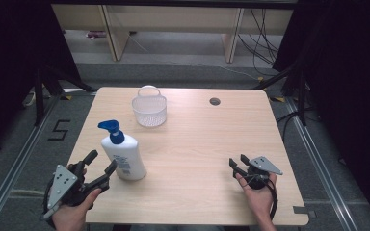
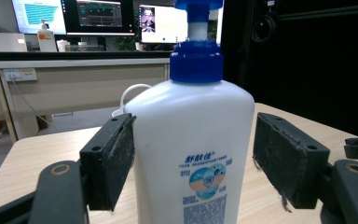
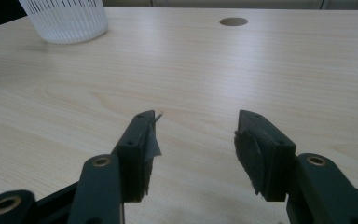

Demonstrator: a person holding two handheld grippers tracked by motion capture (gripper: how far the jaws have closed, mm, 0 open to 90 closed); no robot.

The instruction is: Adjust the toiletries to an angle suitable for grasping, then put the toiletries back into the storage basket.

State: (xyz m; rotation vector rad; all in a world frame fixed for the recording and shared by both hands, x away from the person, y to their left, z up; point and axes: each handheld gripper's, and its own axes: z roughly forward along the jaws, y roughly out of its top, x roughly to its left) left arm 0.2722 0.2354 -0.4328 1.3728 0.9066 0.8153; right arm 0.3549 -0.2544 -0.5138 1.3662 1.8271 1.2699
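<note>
While the left tool [image 1: 101, 169] brackets the white plastic pump bottle with blue dispenser [image 1: 124, 157], wide open, unclamped, close squarely mid-body; bottle upright on wooden counter [image 1: 197, 144]; right tool [image 1: 239, 165] open, empty.

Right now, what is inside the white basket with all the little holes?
The white basket stands upright at the far side of the table. From above, nothing shows inside it, only its own pale bottom. Its near wall hides the lower front corner, so something very small there could stay unseen.
</note>
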